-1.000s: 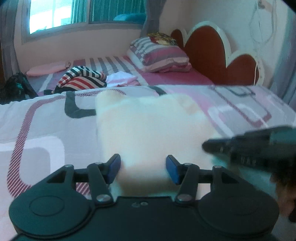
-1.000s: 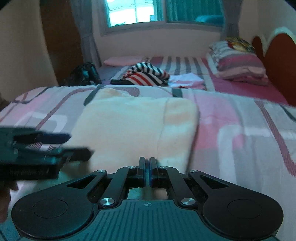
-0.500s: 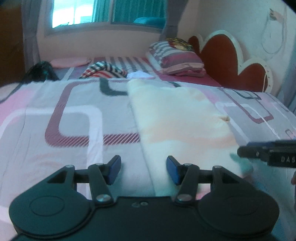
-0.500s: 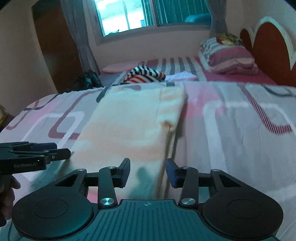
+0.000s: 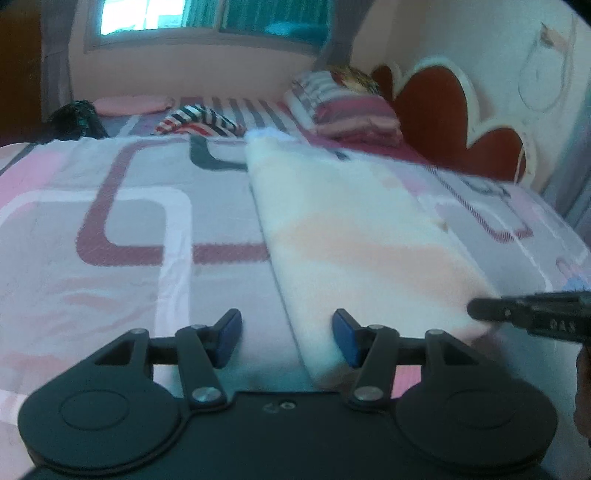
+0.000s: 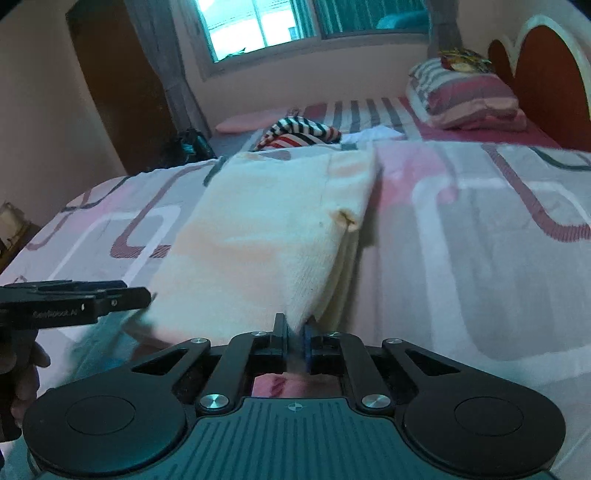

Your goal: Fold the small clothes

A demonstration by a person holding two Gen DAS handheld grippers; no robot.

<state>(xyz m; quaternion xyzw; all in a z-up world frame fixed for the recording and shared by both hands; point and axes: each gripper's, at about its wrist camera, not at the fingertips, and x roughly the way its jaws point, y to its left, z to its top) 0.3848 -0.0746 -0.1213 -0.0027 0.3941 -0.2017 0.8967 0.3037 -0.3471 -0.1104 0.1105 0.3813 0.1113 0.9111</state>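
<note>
Two grippers work one cream garment (image 6: 266, 236), folded lengthwise at frame centre on the bed (image 6: 480, 258). Right gripper (image 6: 294, 338) pinches its near corner; left gripper (image 5: 286, 338) is spread, straddling its left edge.

Daylight coming from the far window (image 6: 258, 29), washing out its panes

Both fisheye views are bending at dark corners, the room is looking dim and bluish, and the far pillows (image 5: 343, 110) are smearing softly.

Bed (image 5: 122, 229) w/ pink-grey patterned sheet. Red scalloped headboard (image 5: 447, 114) at its right end. Bright window (image 6: 258, 26) on wall behind bed.
</note>
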